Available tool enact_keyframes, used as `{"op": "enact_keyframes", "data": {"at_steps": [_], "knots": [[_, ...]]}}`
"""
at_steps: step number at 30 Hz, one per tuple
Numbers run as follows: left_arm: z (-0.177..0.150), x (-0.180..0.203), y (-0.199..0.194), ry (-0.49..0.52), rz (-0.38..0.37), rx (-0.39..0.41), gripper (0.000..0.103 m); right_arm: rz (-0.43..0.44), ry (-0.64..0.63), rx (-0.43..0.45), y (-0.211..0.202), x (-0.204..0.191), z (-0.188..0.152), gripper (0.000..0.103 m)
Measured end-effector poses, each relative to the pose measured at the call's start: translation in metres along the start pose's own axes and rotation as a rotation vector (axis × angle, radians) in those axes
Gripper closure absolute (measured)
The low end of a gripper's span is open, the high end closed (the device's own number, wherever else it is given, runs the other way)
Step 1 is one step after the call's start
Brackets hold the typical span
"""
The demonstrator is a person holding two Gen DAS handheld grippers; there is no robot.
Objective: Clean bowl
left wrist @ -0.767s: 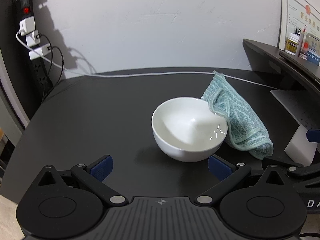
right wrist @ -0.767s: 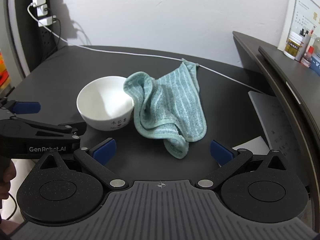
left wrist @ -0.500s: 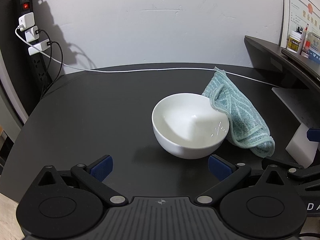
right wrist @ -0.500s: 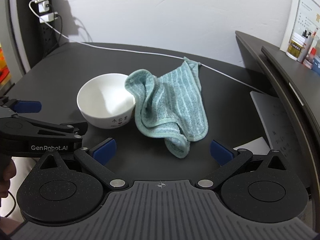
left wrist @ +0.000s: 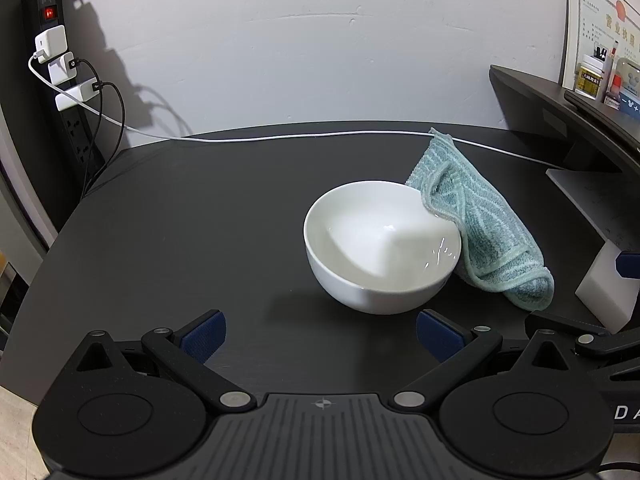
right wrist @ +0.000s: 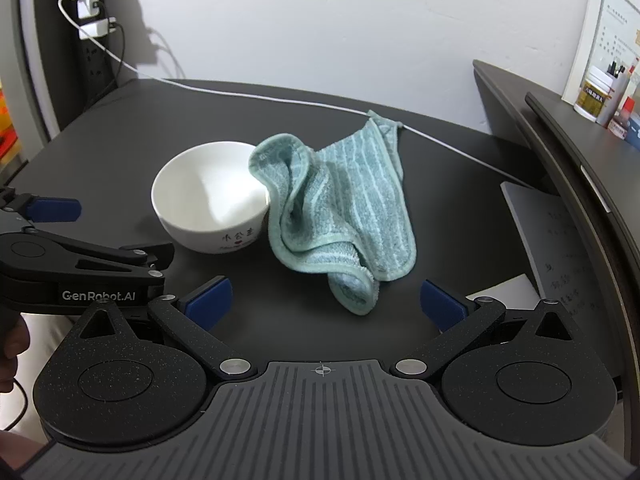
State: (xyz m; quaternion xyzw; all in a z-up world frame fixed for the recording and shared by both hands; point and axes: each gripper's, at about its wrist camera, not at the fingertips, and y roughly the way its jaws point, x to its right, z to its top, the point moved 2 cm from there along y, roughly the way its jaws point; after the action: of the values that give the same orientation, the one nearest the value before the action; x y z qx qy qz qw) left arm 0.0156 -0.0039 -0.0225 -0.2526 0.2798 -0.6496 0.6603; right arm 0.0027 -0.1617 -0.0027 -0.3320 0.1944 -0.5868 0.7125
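Observation:
A white bowl (left wrist: pixel 380 246) stands upright on the black table (left wrist: pixel 200 220), empty inside. A teal striped cloth (left wrist: pixel 480 220) lies crumpled against its right side, one corner draped over the rim. My left gripper (left wrist: pixel 320 338) is open, just short of the bowl's near side, with nothing between its blue pads. In the right wrist view the bowl (right wrist: pixel 210 196) sits left of the cloth (right wrist: pixel 340 216). My right gripper (right wrist: pixel 326 302) is open, its fingers on either side of the cloth's near fold without touching it. The left gripper's body (right wrist: pixel 80 268) shows at the left.
A white cable (left wrist: pixel 320 136) runs across the back of the table. A power strip with chargers (left wrist: pixel 60 68) hangs at the left wall. A dark raised shelf (right wrist: pixel 560 128) with small bottles borders the right side, and papers (right wrist: pixel 552 232) and a white block (left wrist: pixel 608 284) lie below it.
Both cameras have risen and drawn back slightly, so the bowl and cloth sit a little lower and farther in view. The bowl and cloth have not moved. Both grippers stay open.

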Motion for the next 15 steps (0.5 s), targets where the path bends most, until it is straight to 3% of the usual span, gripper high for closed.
{"op": "enact_keyframes", "data": {"at_steps": [15], "knots": [[0.0021, 0.0010, -0.0017, 0.006, 0.006, 0.008, 0.001, 0.002, 0.002, 0.002, -0.0004, 0.0008, 0.0003, 0.000]]}}
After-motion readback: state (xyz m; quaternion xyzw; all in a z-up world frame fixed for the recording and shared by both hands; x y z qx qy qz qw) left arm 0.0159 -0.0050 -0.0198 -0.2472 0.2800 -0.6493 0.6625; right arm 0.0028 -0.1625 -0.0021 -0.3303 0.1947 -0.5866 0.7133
